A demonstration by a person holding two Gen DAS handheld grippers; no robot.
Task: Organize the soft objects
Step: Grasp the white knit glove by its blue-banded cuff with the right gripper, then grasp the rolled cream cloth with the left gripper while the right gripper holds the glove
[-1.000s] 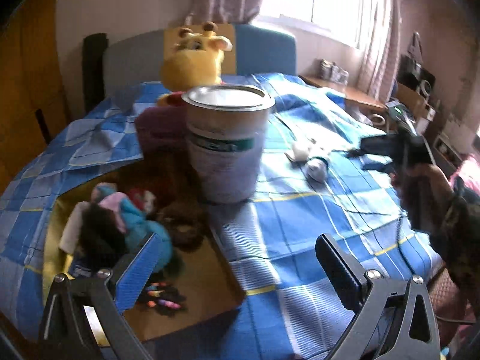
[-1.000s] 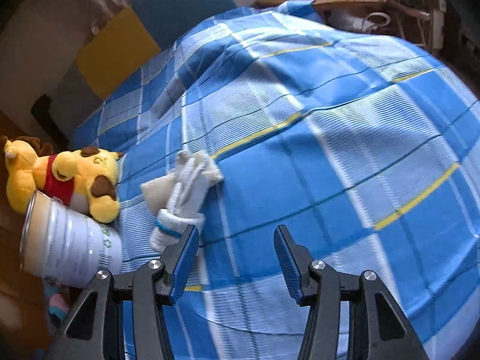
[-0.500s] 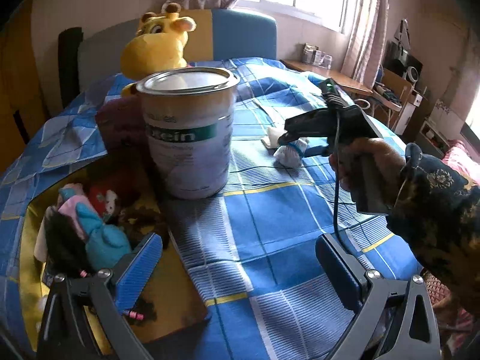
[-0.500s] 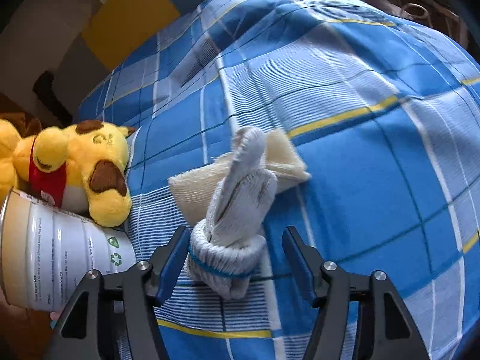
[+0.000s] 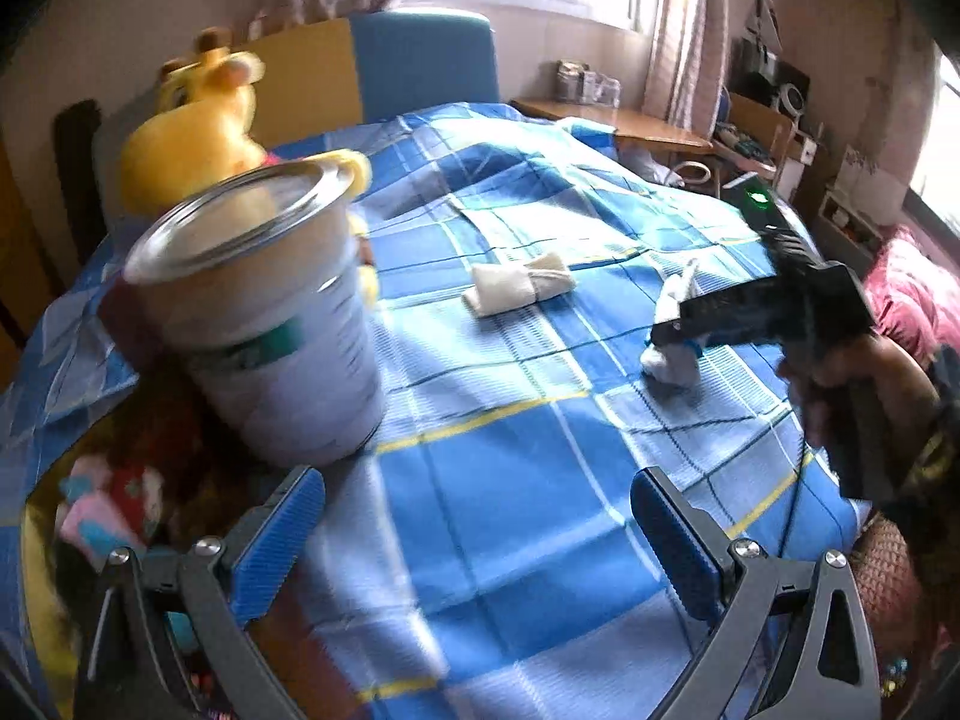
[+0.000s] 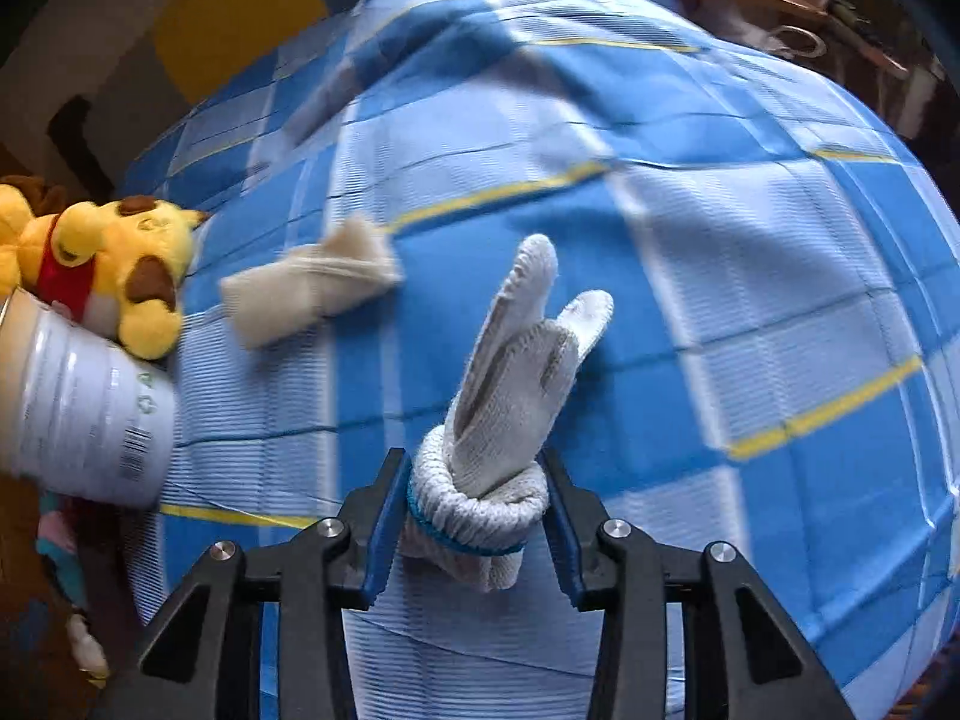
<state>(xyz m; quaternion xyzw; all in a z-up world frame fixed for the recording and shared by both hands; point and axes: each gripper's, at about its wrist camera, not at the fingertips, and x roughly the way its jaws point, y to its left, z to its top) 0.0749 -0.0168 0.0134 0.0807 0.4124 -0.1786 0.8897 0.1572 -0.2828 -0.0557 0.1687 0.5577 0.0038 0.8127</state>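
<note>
A white knitted glove [image 6: 510,372], rolled at its blue-edged cuff, sits between the blue pads of my right gripper [image 6: 473,480]. The jaws are closing and both pads press on the cuff. In the left wrist view the same glove [image 5: 669,360] hangs under the right gripper [image 5: 672,330], just above the blue checked bedspread [image 5: 510,450]. A cream folded sock bundle [image 5: 519,285] lies on the spread, apart from the glove. My left gripper [image 5: 474,486] stands open over the spread with nothing between its fingers.
A tall white tin can [image 5: 264,330] stands at the left, with a yellow plush toy [image 5: 192,138] behind it. Beside the can a box [image 5: 36,570] holds several small soft toys. A person's hand [image 5: 840,372] holds the right gripper. A desk stands at the back right.
The right gripper's jaws have come in onto the glove's cuff and drawn the glove off the cream bundle. The left gripper has moved to the right, past the can.
</note>
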